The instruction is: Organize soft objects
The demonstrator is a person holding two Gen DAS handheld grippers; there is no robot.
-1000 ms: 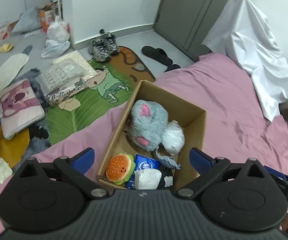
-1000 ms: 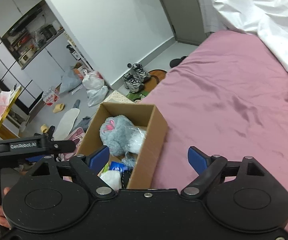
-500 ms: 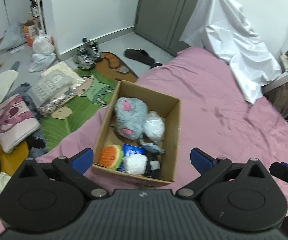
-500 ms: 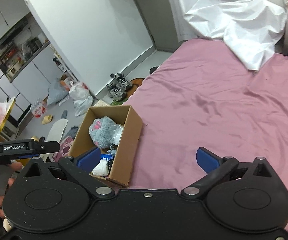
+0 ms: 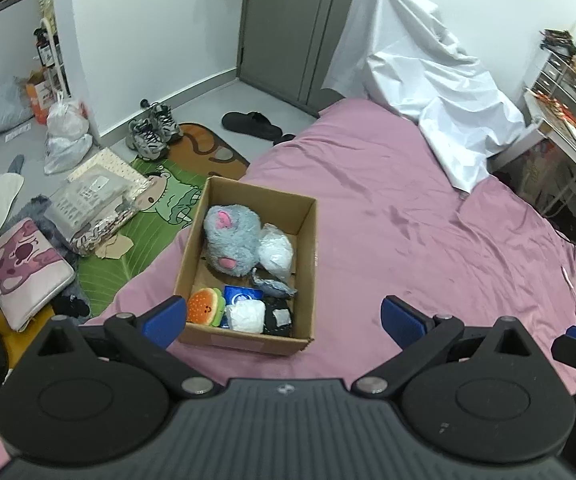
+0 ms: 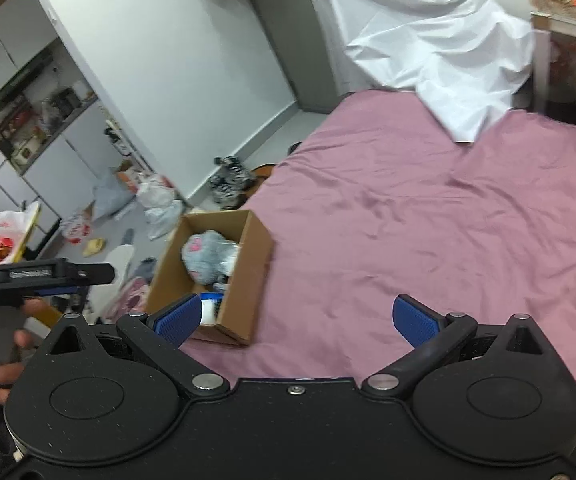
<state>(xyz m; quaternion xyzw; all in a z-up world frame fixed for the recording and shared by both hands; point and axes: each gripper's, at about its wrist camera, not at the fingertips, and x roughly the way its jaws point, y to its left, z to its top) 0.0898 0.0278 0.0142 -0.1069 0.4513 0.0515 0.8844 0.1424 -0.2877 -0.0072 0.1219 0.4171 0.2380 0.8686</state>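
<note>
An open cardboard box [image 5: 309, 240] sits on the pink bed near its left edge. Inside lie a grey plush [image 5: 230, 240], a white bag [image 5: 276, 254], a burger plush [image 5: 206, 306], a blue packet [image 5: 242, 294] and a white wad [image 5: 246, 316]. My left gripper [image 5: 284, 317] hovers above and short of the box, open, with nothing between its pads. In the right wrist view the box [image 6: 248, 280] with the grey plush [image 6: 202, 256] lies left of centre. My right gripper [image 6: 297, 318] is open wide and empty over the sheet.
The pink bed sheet [image 5: 408, 208] stretches to the right, with a white cloth [image 5: 440, 100] draped at its far end. Left of the bed the floor holds sneakers [image 5: 152, 130], a slipper [image 5: 252, 124], a green mat [image 5: 156, 208], bags and a pink cushion [image 5: 20, 268]. A cluttered desk [image 5: 568, 120] stands far right.
Both grippers have drawn back and risen away from the box, which now looks smaller and farther off. The right jaws spread a little wider than a second ago.
</note>
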